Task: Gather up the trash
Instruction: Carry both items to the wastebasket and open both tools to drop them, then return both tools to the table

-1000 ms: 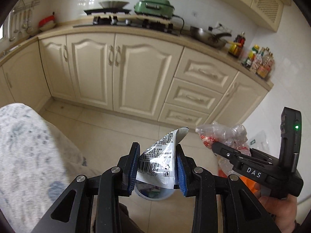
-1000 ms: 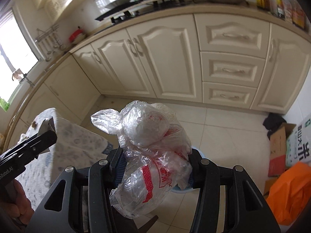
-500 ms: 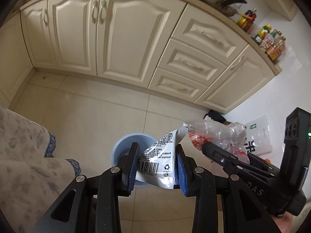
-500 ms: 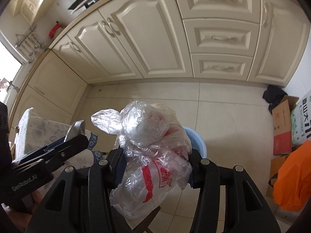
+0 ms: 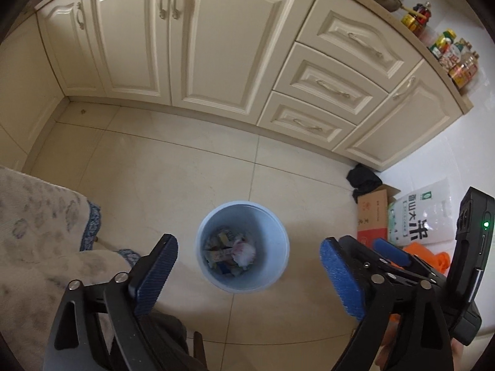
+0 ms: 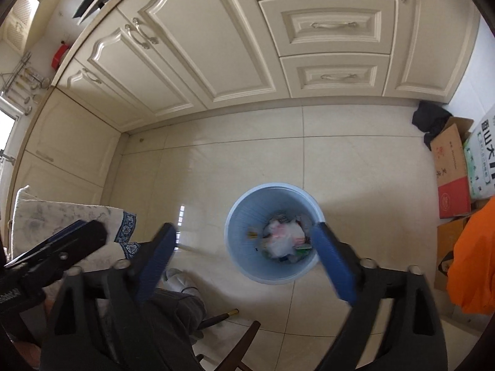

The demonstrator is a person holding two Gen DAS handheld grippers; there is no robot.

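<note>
Step in hand: the drop. Both grippers hang over the blue bin [image 5: 243,247], pointing steeply down at the tiled floor [image 5: 173,179].

Left gripper [image 5: 247,273]: jaws have just been opening and stand wide apart, blue pads bare, nothing between them. The bin's mouth shows straight through the gap.

Right gripper [image 6: 244,266]: same story, jaws have just been opening, now spread wide and empty. One finger is blurred, and its tip overlaps the bin's near rim in the right wrist view.

Trash: inside the bin. A pale crumpled plastic bag [image 6: 281,236] with red print lies on top of a heap of wrappers at the bottom. Whether a silver wrapper is in that heap I cannot make out; the pieces are too small to tell apart.

Bin: upright on the floor, well clear of the cream cabinets [image 5: 191,40], just beside the cloth-covered table edge [image 5: 37,232].

Surroundings: a red cardboard box [image 6: 451,173], a white rice sack [image 5: 423,219] and an orange bag [image 6: 476,262] sit against the wall to the right, apart from the bin.

Progress: this pair of items looks delivered, I'd say.

Next move: likely lift both grippers clear of the bin without knocking its rim, then swing back toward the table to look for more trash, jaws kept apart for the next pick.
</note>
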